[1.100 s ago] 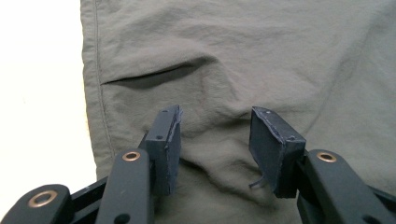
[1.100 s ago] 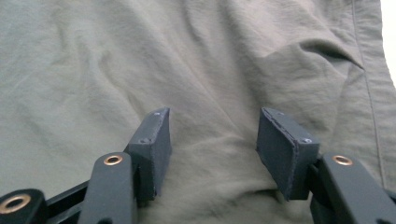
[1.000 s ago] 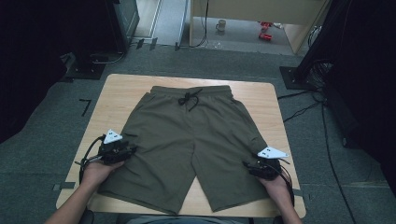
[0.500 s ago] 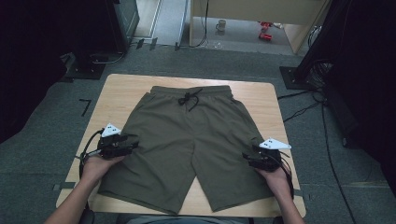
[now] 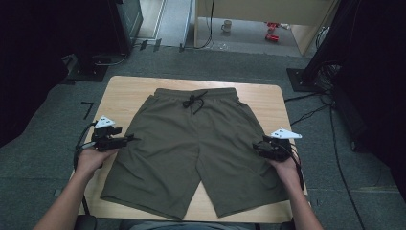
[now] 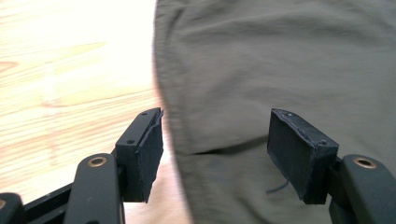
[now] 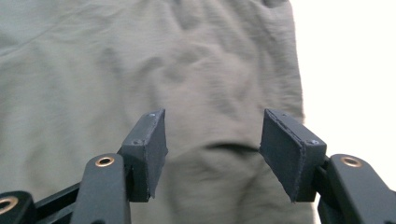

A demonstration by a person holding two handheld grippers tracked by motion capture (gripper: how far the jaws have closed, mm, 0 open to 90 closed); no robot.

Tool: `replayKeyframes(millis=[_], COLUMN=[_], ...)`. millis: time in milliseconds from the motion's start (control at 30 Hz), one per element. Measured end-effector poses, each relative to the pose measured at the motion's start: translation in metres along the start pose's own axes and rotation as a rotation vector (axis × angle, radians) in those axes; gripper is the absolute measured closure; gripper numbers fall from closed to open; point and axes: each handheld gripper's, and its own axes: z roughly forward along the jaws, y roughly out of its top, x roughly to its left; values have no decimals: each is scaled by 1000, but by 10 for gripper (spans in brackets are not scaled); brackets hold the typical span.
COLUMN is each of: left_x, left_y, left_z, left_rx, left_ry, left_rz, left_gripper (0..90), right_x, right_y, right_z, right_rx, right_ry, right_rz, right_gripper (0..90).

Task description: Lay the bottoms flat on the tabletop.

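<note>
A pair of olive shorts lies flat on the wooden surface, waistband away from the person. The left gripper has just been opening its jaws at the left edge; nothing is between them. The right gripper has its jaws apart too, over the right edge. The step seems to be repositioning; next each must pinch the cloth.

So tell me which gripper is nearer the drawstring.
Left. The left gripper sits at the shorts' left edge, closer to the drawstring. The right gripper is at the right edge, lower down and farther off.
</note>
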Motion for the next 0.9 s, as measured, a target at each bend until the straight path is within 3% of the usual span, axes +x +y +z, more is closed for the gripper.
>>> replayKeyframes(millis=[300,433,533,633,733,767,900], left_x=[33,46,53,57,57,55,50], left_y=[-3,-3,-5,-7,-9,-10,-10], left_z=[5,5,8,12,17,19,21], left_rx=[5,-20,-8,-1,26,18,6], left_ry=[59,82,107,139,142,149,151], left_rz=[-33,-38,-41,-42,-38,-18,-13], left_gripper=[373,380,386,400,405,398,392], right_x=[-34,-51,-66,-77,-81,-82,-75], right_y=[0,0,-2,-7,-11,-12,-11], right_z=[12,14,13,16,20,21,25], right_rx=[-4,-13,-26,-5,16,24,36], right_ry=[-65,-136,-173,-197,-212,-207,-186], right_rz=[52,42,80,128,143,147,116], right_gripper=[420,446,467,471,471,470,435])
